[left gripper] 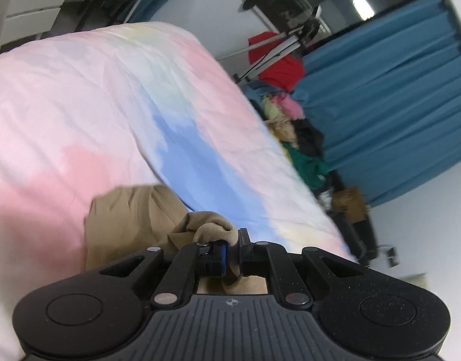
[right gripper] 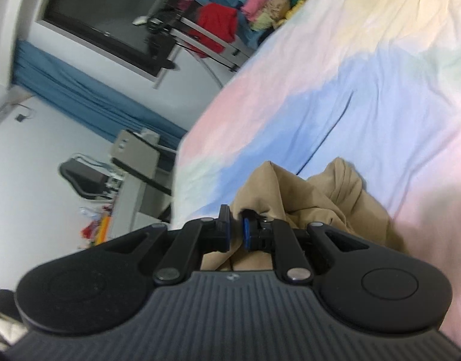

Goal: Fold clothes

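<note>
Clamped jaws are seen in the left wrist view: the left gripper (left gripper: 232, 251) is closed on a bunched fold of the tan garment (left gripper: 131, 219), with cloth pinched between the blue pads and more of it hanging below them. The rest of the garment is spread to the left on the pastel bedspread (left gripper: 110, 96), flat in part, rumpled near the grip. Because only a small wad is held, the fabric could be pulled out of the pads if it is tugged hard, and the fold line would then be lost.

In the right wrist view the right gripper (right gripper: 235, 230) is likewise closed on a ridge of the same tan garment (right gripper: 326, 192), which is heaped in soft folds just ahead of the fingers on the bedspread (right gripper: 380, 96). How many layers are caught there cannot be told for certain, as the picture is blurred. If more than one layer is held, the garment may be dragged into a lump rather than laid flat. Uneven travel of the two hands would also leave a skewed, creased fold.
</note>
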The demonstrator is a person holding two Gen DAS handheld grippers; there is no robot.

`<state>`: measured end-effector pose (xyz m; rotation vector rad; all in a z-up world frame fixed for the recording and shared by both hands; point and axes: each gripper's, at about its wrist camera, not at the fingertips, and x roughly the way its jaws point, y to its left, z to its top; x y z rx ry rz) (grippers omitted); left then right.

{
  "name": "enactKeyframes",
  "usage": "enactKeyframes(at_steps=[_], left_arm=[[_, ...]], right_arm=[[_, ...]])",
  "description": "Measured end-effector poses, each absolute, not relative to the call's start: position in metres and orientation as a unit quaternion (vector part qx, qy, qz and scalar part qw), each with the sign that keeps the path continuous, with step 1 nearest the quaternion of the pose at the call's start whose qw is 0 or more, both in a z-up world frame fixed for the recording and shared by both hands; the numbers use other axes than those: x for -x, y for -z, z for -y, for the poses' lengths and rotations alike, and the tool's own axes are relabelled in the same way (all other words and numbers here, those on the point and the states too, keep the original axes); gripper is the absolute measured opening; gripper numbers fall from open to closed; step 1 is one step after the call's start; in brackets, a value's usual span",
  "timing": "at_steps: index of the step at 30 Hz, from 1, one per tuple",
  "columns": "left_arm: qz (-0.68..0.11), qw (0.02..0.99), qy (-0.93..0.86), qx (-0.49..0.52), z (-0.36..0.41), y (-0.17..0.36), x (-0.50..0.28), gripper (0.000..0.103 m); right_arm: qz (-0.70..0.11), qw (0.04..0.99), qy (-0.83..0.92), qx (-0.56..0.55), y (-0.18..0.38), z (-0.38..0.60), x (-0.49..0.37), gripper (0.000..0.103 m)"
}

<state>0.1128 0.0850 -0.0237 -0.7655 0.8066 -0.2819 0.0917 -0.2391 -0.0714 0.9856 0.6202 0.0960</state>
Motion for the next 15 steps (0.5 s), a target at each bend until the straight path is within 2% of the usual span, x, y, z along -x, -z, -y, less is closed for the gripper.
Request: enactKeyframes(at_steps=[9, 15], left_arm=[[-0.396, 0.849, 0.139, 0.322, -0.074, 0.088, -0.164, 0.009], [-0.396, 0.852, 0.147, 0.309, -0.073, 0.092, -0.169, 0.010]], right_arm=[[-0.348, 0.813, -0.049, -0.465, 0.137, 0.251, -0.148, 0.013], [-0.363, 0.809, -0.051, -0.459, 0.146, 0.252, -0.157, 0.013]])
